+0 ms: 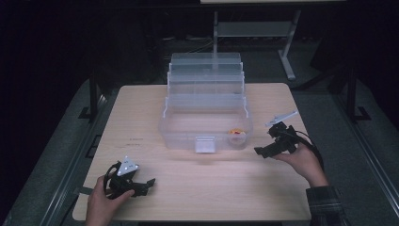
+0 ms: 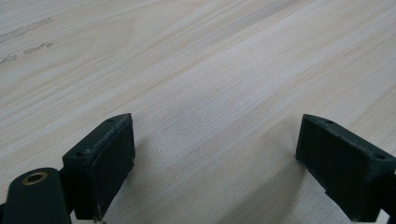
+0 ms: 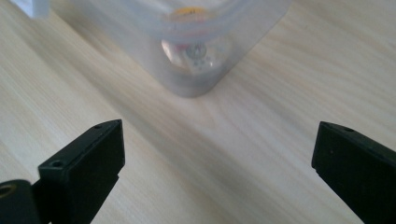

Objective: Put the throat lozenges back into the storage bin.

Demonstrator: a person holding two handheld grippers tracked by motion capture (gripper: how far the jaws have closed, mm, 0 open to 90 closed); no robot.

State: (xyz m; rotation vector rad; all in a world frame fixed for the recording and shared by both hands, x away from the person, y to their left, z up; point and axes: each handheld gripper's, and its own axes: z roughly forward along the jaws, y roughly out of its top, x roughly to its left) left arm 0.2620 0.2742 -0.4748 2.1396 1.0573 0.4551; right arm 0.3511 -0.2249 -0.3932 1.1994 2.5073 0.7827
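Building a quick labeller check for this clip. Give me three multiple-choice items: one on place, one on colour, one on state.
1. Where in the clear plastic box does the small item lie?
A. front right corner
B. back left corner
C. on the top tier

2. What colours show on that small item?
A. blue and green
B. orange and red
C. black and white

3. How do the jaws of the right tool stand?
A. clamped on the box
B. shut on nothing
C. wide apart, holding nothing

Answers:
1 A: in the high view it sits in the lowest compartment near the front wall, on the side towards the right tool.
2 B: orange and red show through the wall in the high view, though its outline is blurred.
3 C: the right gripper view shows bare table between the two jaws, with the box corner ahead of them.
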